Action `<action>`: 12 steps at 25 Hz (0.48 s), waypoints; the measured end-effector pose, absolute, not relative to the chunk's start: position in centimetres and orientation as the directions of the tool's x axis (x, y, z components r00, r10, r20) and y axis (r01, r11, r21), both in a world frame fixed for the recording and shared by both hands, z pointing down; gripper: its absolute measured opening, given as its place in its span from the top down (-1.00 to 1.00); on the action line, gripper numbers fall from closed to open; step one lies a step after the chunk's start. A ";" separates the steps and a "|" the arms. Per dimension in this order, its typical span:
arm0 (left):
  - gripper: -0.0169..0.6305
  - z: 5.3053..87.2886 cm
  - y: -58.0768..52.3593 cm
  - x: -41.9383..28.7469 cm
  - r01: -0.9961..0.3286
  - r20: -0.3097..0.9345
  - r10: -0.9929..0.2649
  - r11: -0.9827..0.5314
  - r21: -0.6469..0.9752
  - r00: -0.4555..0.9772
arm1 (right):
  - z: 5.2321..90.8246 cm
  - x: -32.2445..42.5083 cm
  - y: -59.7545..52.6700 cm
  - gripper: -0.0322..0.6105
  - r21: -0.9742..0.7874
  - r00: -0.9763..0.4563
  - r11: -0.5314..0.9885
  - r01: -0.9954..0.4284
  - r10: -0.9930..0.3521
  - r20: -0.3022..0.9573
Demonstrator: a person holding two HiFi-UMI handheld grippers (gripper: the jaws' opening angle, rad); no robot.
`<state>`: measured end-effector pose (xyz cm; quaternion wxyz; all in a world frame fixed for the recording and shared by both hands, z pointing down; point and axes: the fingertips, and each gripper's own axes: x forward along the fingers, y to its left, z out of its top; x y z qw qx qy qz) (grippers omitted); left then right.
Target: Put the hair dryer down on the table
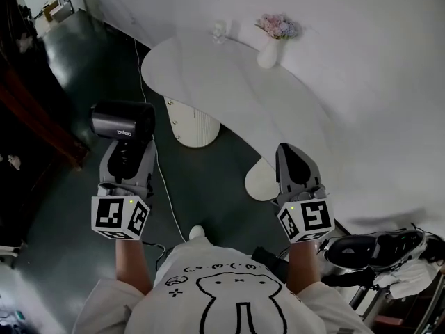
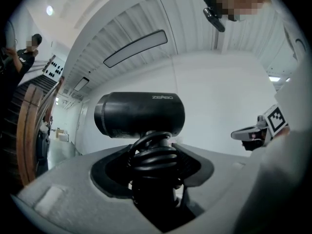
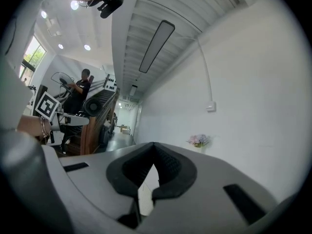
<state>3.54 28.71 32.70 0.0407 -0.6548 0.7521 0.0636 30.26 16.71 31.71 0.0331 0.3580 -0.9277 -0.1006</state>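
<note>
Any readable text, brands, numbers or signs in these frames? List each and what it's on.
"ZE…": pale brand word on the hair dryer barrel; first letters only, rest blurred.
Small print low on the barrel: too small to read.
Shirt print: small symbols over a drawing, no readable word.
Gripper cubes: square marker patterns, no letters.

Hair dryer (image 1: 123, 121), as I read it: dark grey, with a short barrel lying crosswise, pale lettering on its side and black cord coiled round the handle. The handle is clamped between the jaws of the left gripper (image 1: 126, 160), and the barrel sits just past the fingertips, over dark floor. The table (image 1: 229, 82) has a white rounded top on a ribbed pedestal. It stands ahead and to the right of that gripper, apart from the dryer.
</note>
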 end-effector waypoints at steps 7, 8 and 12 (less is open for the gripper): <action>0.20 32.4 26.3 -2.4 -0.988 -0.146 -0.978 0.147 0.037 -0.151 | 31.8 22.4 14.9 0.91 0.234 -0.774 0.752 -0.616 -0.633 -0.004; 0.20 32.6 26.0 -2.7 -0.989 -0.143 -0.979 0.145 0.037 -0.149 | 31.9 21.7 14.6 0.91 0.240 -0.778 0.755 -0.610 -0.628 0.000; 0.20 33.2 25.0 -3.8 -0.990 -0.129 -0.981 0.140 0.030 -0.143 | 32.0 20.2 13.2 0.91 0.236 -0.784 0.762 -0.603 -0.621 0.005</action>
